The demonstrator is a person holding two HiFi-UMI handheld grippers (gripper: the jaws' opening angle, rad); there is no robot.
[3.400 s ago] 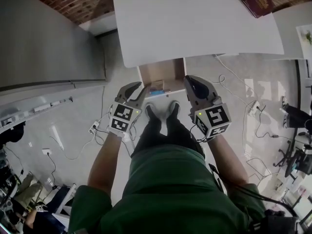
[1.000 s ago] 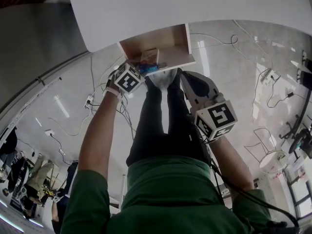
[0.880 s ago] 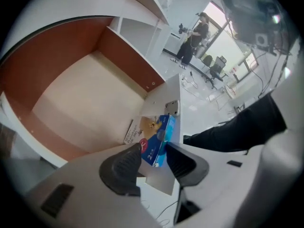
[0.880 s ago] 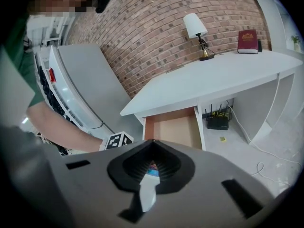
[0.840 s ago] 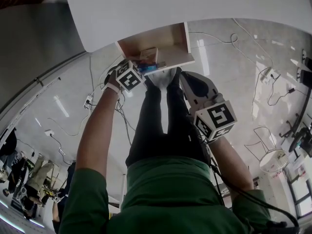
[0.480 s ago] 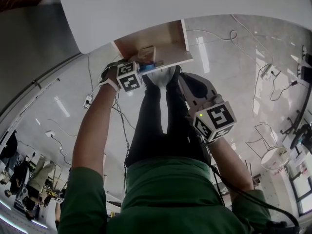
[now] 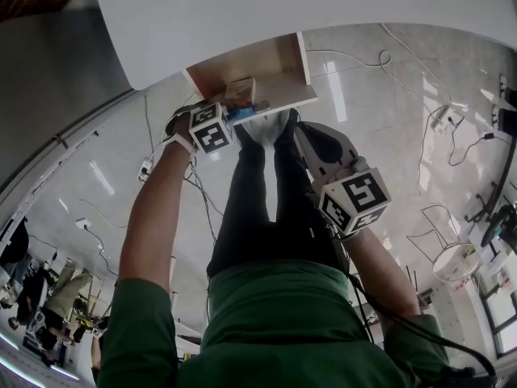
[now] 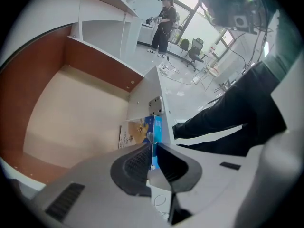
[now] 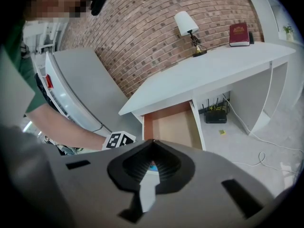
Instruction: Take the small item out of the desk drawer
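The wooden drawer (image 7: 284, 61) stands pulled out from under the white desk (image 7: 283, 6). A small flat box (image 7: 241, 93), blue and white with a picture, lies at the drawer's front edge. My left gripper (image 7: 234, 110) reaches down into the drawer. In the left gripper view its jaws have just been closing, and my left gripper (image 8: 153, 144) now pinches the blue edge of the box (image 8: 137, 129) against the drawer (image 8: 80, 108) front. My right gripper (image 7: 297, 129) hangs shut and empty near the drawer's front right; the right gripper view shows my right gripper (image 9: 152, 141) facing the drawer (image 9: 173, 125).
The person's legs and shoes (image 7: 262, 129) stand right below the drawer front. Cables (image 7: 436, 128) trail over the glossy floor. On the desk (image 9: 209, 65) stand a lamp (image 9: 187, 25) and a red book (image 9: 239, 33). A router (image 9: 216, 114) sits beneath.
My left gripper has rolled and settled at the drawer's front edge, and its jaws have closed onto the box. My right gripper has stayed where it was.
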